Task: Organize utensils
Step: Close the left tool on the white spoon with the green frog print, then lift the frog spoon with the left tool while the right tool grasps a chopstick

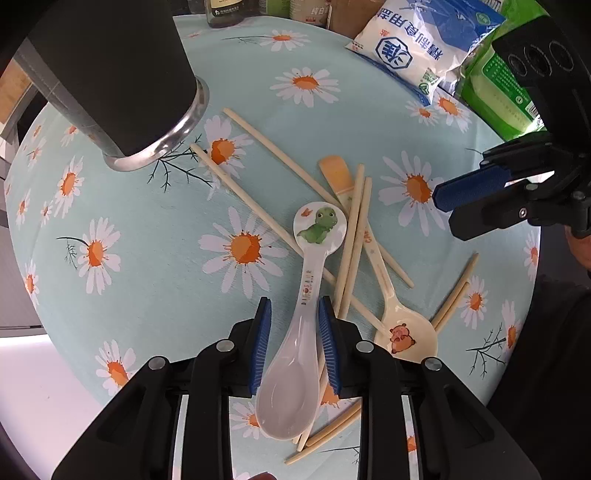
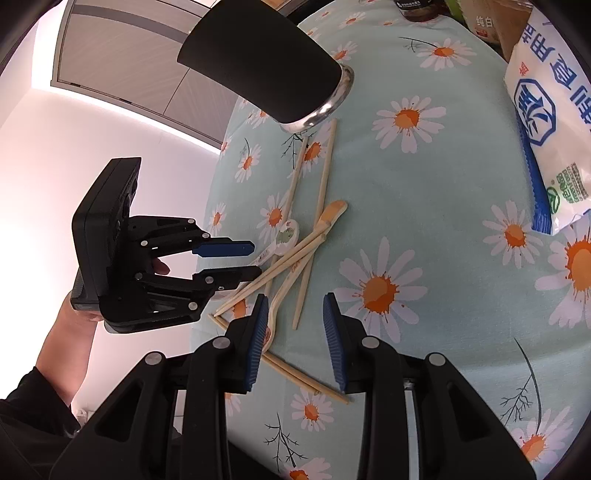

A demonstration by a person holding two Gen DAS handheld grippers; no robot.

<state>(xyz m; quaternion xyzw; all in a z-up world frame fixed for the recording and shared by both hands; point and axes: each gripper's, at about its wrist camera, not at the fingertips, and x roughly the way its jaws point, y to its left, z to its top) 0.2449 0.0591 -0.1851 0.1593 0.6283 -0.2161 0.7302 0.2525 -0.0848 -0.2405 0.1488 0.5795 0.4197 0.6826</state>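
A white spoon with a green dinosaur [image 1: 308, 280] lies on the daisy tablecloth, bowl toward the camera. My left gripper [image 1: 293, 306] points straight down over its neck, one pad on each side; a gap shows at the left pad, so the jaws stand open around it. A cream spoon with a pink bear [image 1: 402, 332] and several wooden chopsticks [image 1: 354, 229] lie crossed beside it. A black cup with a steel base ring [image 1: 122, 81] stands at the far left. My right gripper [image 2: 295, 325] hovers open over the cloth, nothing between its pads, and appears at the right edge [image 1: 454, 210].
A blue-and-white salt bag [image 1: 417, 40], a green bag [image 1: 506, 92] and bottles [image 1: 221, 11] line the table's far side. The table's rounded edge [image 1: 55, 295] drops off at the left. A person's hand [image 2: 74, 325] holds the left gripper [image 2: 255, 260].
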